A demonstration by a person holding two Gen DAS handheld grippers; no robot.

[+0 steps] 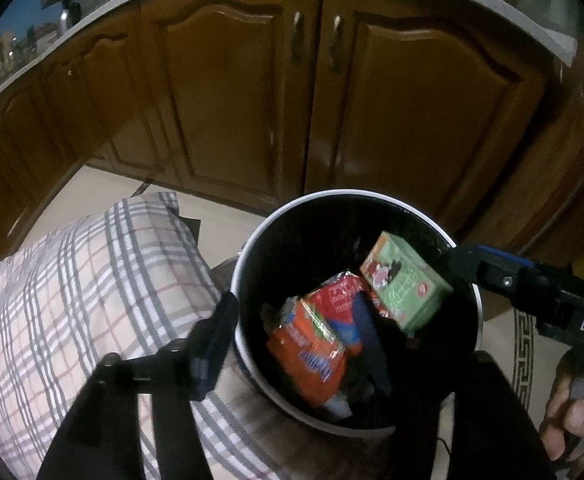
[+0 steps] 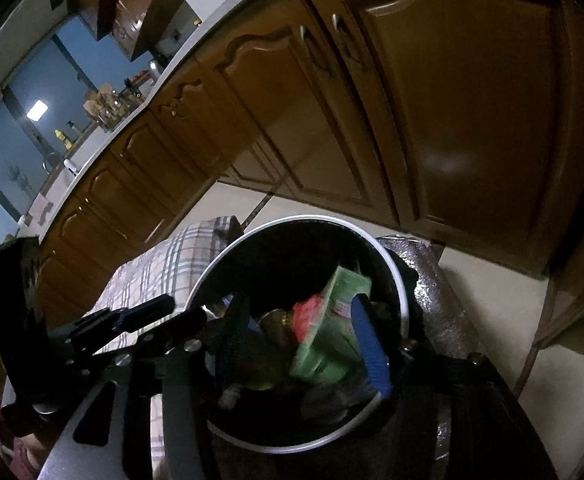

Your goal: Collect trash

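A round trash bin with a white rim (image 1: pixel 252 236) and black liner stands on the floor, seen from above. Inside lie an orange-red snack wrapper (image 1: pixel 315 344) and a green carton (image 1: pixel 405 284). My left gripper (image 1: pixel 343 344) hovers over the bin, open and empty, its fingers astride the rim. My right gripper (image 2: pixel 303 340) is over the bin's mouth (image 2: pixel 220 264) with its blue-padded fingers apart; the green carton (image 2: pixel 331 344) sits between them, blurred. The right gripper also shows in the left wrist view (image 1: pixel 463 264), beside the carton.
Brown wooden cabinet doors (image 1: pixel 252 100) under a light countertop stand right behind the bin. A plaid cushion (image 1: pixel 72 292) lies left of the bin. A crinkled foil-like object (image 2: pixel 431 280) sits right of the bin. Tiled floor and a patterned rug edge (image 1: pixel 523 356) are around.
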